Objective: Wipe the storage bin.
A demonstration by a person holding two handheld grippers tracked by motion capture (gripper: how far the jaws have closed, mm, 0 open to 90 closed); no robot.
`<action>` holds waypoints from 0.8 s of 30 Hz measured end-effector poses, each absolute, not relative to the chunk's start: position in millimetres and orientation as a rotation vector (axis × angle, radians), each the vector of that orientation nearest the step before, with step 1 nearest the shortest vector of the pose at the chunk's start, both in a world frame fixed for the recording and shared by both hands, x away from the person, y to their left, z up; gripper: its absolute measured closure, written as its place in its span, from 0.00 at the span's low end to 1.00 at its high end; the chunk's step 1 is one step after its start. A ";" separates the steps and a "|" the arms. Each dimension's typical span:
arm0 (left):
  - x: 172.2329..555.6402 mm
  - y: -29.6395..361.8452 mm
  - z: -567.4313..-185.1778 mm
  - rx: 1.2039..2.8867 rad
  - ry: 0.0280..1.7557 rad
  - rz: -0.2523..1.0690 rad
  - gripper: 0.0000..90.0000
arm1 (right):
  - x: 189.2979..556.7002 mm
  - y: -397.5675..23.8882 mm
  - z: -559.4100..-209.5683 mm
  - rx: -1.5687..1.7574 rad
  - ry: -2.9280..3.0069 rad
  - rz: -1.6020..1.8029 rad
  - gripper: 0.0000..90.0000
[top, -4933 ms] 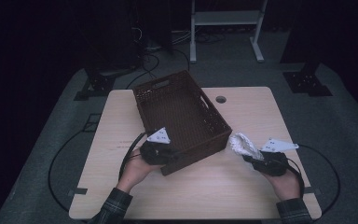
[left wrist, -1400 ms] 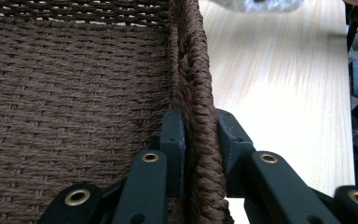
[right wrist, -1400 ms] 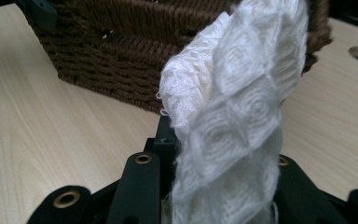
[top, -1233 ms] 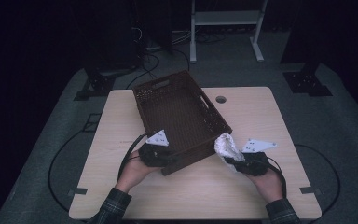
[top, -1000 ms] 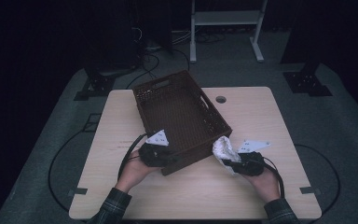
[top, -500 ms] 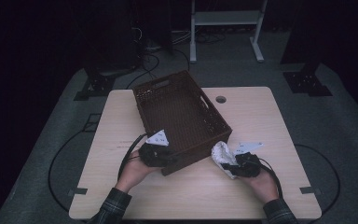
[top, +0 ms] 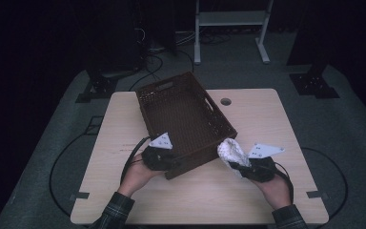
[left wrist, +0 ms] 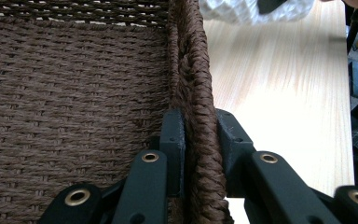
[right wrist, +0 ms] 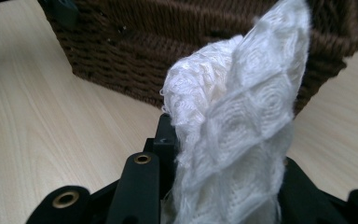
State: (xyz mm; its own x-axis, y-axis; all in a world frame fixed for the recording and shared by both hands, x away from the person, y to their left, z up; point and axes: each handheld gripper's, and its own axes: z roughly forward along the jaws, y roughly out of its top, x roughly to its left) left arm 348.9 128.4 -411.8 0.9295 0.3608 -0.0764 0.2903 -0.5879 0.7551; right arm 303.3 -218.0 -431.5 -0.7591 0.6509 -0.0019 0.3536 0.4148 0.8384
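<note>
the wooden table (top: 205,195) is carrying the brown wicker basket (top: 181,114), sitting where it was a few seconds back. the left gripper (top: 158,157) is clamping the basket's near rim, the woven edge (left wrist: 196,107) pinched tight between both jaws, so it looks steadied for loading. the right gripper (top: 248,167) is gripping the white quilted cloth (top: 229,151), bunched up between its jaws (right wrist: 242,140), and it has been travelling in from the table's right side; the cloth is now just beside the basket's near right corner, not yet inside. dropping it in looks like the next job.
</note>
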 end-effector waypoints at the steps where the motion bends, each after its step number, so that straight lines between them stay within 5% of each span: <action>1: 348.9 128.4 -411.8 2.235 0.460 0.106 0.82 | 301.9 -217.7 -429.6 0.858 2.336 1.289 0.76; 24: 348.7 128.3 -411.7 2.233 0.458 0.100 0.80 | 318.3 -194.3 -453.3 0.861 2.464 1.226 0.77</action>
State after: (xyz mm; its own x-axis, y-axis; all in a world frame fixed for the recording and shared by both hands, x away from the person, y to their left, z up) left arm 348.7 128.3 -411.7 0.9301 0.3582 -0.0812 0.2916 -0.5858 0.7562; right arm 318.3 -194.3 -453.3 -0.7918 0.6099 0.0321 0.3935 0.4691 0.7906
